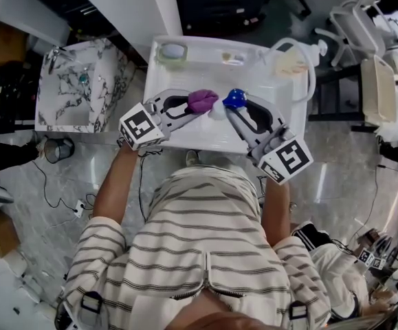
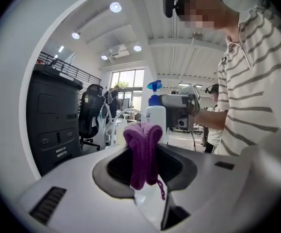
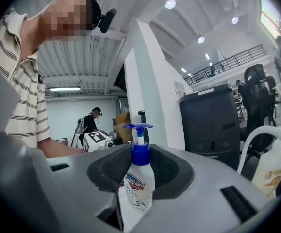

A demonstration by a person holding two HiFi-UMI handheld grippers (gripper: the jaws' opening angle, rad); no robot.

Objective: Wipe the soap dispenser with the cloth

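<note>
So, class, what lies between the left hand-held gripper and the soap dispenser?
The purple cloth, clamped by the left hand-held gripper; the left gripper view shows it.

The cloth [image 1: 202, 100] was soft, fuzzy purple stuff with a loose thread. The soap dispenser [image 3: 136, 191] was smooth white plastic with a shiny label and a blue plastic pump. The left gripper [image 2: 142, 152] and the right gripper [image 3: 139, 161] had smooth, dull grey plastic shells. The right one's black pads [image 3: 112, 168] looked rough, with tiny dots. The sink [image 1: 205, 139] was glossy white. The counter [image 1: 75, 88] looked like marble. The floor [image 1: 343, 177] was shiny grey.
</note>
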